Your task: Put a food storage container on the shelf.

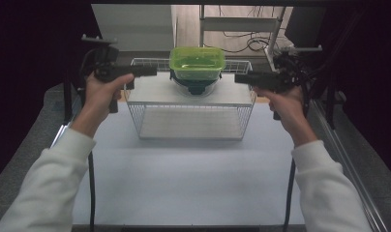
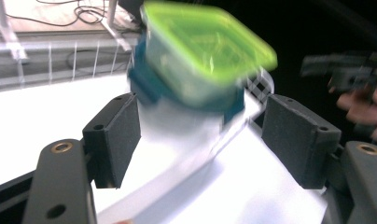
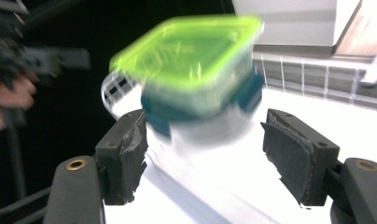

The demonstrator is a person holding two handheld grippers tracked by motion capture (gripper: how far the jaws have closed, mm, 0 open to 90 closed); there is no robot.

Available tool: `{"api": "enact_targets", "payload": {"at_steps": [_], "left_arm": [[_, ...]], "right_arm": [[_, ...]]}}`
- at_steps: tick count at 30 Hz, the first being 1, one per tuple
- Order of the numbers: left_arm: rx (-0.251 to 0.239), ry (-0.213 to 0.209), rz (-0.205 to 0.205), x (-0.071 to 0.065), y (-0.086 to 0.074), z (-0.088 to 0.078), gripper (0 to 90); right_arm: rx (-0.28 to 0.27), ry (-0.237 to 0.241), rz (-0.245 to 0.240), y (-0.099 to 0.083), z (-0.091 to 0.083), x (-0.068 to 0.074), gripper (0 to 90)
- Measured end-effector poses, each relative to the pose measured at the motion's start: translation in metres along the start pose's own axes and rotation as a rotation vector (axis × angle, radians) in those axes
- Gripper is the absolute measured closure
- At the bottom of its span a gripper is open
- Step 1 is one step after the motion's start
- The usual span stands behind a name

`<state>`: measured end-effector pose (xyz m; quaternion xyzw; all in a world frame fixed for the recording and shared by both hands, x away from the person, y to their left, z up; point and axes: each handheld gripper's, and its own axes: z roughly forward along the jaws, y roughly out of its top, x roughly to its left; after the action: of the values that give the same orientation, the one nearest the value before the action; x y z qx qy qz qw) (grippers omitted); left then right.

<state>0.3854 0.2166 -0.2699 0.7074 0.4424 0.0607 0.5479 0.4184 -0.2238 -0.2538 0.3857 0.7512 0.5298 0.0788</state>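
Basket [image 1: 191, 126], green-lidded container [image 1: 197, 63], grippers flanking

White sleeves [image 1: 48, 179] on both forearms, bare hands. Each black gripper — left gripper [image 2: 200, 135], right gripper [image 3: 203, 149] — carries brass-ringed screw holes; the right's pads [image 3: 289, 161] look frayed. Black cables [image 1: 91, 188] trail below.

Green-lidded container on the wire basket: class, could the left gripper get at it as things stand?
Probably yes: the left gripper is open beside the green-lidded container, with nothing visible between them.
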Motion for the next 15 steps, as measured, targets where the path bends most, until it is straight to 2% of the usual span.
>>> {"api": "enact_targets", "payload": {"at_steps": [3,7,12,15], "left_arm": [[0.023,-0.012,0.031,-0.008,-0.03,-0.012,27.7],[0.054,0.006,0.072,-0.017,-0.075,-0.021,27.7],[0.074,-0.004,0.051,-0.019,-0.123,-0.021,27.8],[0.09,0.006,0.061,-0.018,-0.149,-0.02,27.9]], "right_arm": [[0.01,-0.003,-0.043,-0.029,-0.014,0.007,28.8],[0.019,-0.026,-0.075,-0.063,-0.025,0.013,28.8],[0.038,-0.033,-0.11,-0.111,-0.033,0.018,28.9],[0.054,-0.031,-0.099,-0.139,-0.033,0.018,28.9]]}}
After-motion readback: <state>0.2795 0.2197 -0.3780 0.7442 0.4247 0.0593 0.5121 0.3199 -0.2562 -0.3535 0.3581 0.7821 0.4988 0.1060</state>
